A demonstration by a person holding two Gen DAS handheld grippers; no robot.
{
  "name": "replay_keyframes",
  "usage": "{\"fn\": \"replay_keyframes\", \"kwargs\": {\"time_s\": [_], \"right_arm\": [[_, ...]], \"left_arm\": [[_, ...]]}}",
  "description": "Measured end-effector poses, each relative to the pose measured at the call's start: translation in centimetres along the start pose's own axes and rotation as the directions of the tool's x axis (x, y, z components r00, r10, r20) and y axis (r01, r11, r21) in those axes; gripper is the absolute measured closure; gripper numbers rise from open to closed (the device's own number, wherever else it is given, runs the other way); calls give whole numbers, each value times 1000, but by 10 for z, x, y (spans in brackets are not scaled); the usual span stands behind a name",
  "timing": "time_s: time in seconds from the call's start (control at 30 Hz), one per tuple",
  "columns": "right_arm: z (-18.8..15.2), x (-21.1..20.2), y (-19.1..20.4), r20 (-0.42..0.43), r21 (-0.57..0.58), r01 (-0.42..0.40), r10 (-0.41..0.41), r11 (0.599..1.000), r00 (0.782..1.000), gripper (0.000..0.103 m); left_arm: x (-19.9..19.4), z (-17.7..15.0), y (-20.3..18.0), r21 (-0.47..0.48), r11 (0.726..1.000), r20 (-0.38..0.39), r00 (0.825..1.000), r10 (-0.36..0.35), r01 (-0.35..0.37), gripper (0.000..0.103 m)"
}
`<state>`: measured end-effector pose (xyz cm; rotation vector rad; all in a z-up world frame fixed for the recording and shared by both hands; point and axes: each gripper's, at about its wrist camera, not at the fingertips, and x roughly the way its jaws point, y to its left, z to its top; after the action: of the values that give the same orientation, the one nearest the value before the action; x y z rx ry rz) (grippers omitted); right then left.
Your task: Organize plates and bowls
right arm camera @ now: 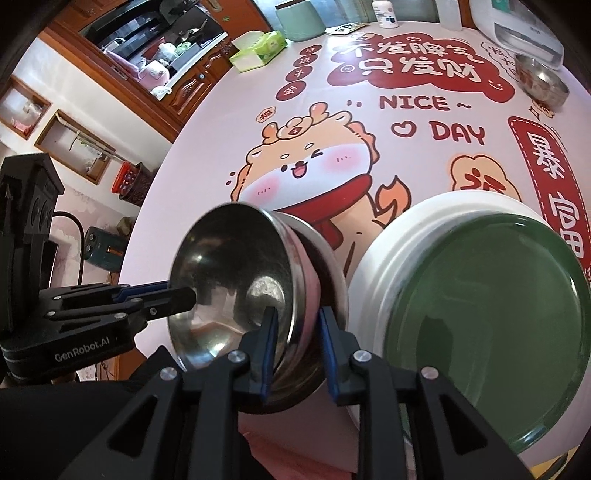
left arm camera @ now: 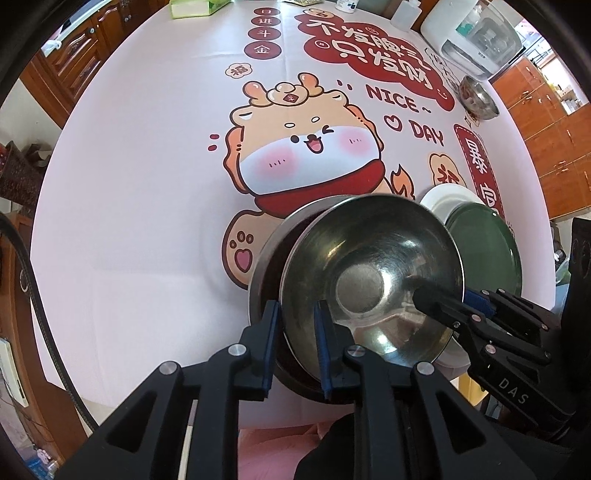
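Note:
A steel bowl (left arm camera: pixel 369 273) is tilted inside a larger steel bowl (left arm camera: pixel 269 251) at the table's near edge; both show in the right wrist view, inner (right arm camera: pixel 236 273) and outer (right arm camera: pixel 325 266). My left gripper (left arm camera: pixel 295 332) is shut on the inner bowl's rim. My right gripper (right arm camera: pixel 295 339) straddles the rims of both bowls, its jaws a little apart; it also shows in the left wrist view (left arm camera: pixel 443 299). A green plate (right arm camera: pixel 487 325) lies on a white plate (right arm camera: pixel 388 240) to the right.
Another steel bowl (right arm camera: pixel 543 77) sits far right near a white appliance (left arm camera: pixel 472 40). A tissue box (right arm camera: pixel 258 48), a green canister (right arm camera: pixel 299 18) and bottles stand at the far edge. The printed tablecloth (left arm camera: pixel 147 184) covers the round table.

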<state>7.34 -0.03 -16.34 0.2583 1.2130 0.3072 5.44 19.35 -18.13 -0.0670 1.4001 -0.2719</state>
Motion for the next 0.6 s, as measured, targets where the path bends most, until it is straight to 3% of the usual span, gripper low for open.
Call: {"fn": "replay_keyframes", "kwargs": {"time_s": [0.6], "right_arm": [[-3, -15, 2, 71, 19, 10, -11, 1000, 997, 72]], "left_arm": [[-7, 11, -5, 58, 998, 48, 998, -33, 31, 80]]}}
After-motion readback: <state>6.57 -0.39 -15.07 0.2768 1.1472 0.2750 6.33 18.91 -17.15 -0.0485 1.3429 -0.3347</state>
